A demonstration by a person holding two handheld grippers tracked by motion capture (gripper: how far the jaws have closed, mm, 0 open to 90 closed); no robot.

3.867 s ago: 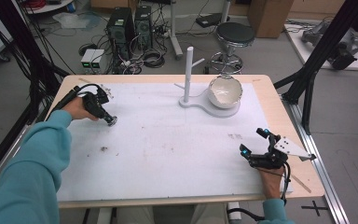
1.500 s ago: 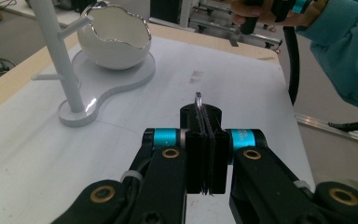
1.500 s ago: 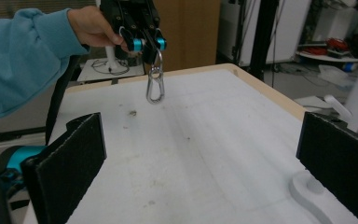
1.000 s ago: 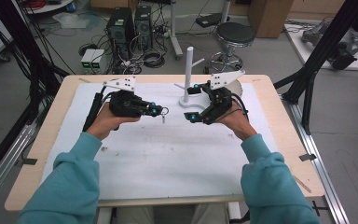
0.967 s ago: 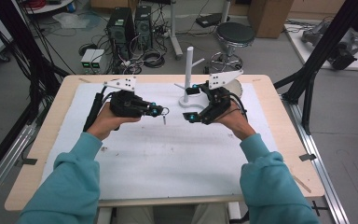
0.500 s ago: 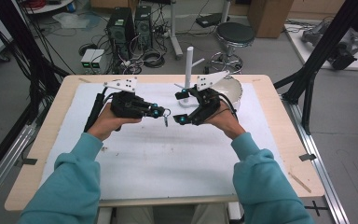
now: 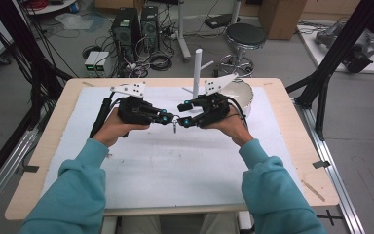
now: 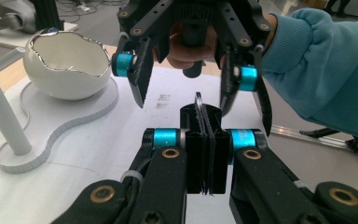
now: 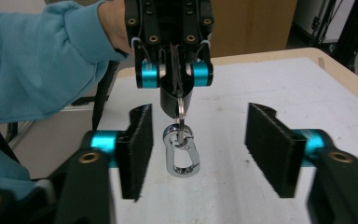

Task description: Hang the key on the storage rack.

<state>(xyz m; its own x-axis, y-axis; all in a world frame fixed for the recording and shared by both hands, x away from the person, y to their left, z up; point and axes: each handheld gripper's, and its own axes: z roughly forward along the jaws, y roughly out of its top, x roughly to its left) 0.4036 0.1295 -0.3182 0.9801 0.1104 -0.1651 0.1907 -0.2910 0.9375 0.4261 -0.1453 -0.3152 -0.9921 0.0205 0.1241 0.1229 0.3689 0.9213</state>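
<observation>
Left gripper [image 7: 168, 118] clamps the key ring [image 9: 180, 109] tight above the tabletop [image 7: 185, 165], its carabiner [image 9: 182, 155] dangling between the right gripper's [image 7: 185, 113] jaws, which have just been closing, not yet touching.

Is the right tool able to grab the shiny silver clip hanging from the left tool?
Probably yes. The shiny silver metal clip hangs free from the shut left tool, right between the right tool's black pads, which have just been closing and don't touch it yet. Nothing blocks the way.
</observation>
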